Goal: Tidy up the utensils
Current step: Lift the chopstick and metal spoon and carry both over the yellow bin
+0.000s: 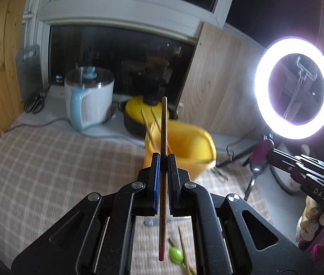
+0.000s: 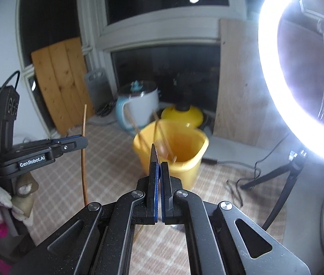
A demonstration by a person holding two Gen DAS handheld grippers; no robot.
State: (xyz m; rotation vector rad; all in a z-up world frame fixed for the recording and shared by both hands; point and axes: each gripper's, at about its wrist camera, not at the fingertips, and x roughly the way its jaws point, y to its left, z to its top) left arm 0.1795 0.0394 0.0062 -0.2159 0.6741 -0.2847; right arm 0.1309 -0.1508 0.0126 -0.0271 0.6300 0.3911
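My left gripper (image 1: pixel 163 158) is shut on a wooden chopstick (image 1: pixel 164 123) held upright above the checked tablecloth; it also shows in the right wrist view (image 2: pixel 84 128). The yellow utensil bucket (image 1: pixel 184 149) stands just beyond it with two chopsticks (image 1: pixel 147 126) inside. My right gripper (image 2: pixel 159 165) is shut on a metal spoon (image 2: pixel 153 152), seen edge-on; in the left wrist view the spoon (image 1: pixel 258 167) hangs bowl up, handle down, at the right. The bucket (image 2: pixel 173 146) is right ahead of the right gripper.
On the cloth below lie a green spoon (image 1: pixel 176 255) and another chopstick (image 1: pixel 183 247). A white-blue kettle (image 1: pixel 90 98) and a yellow pot lid (image 1: pixel 139 108) stand by the window. A bright ring light (image 1: pixel 294 87) on a tripod (image 2: pixel 274 178) stands at the right.
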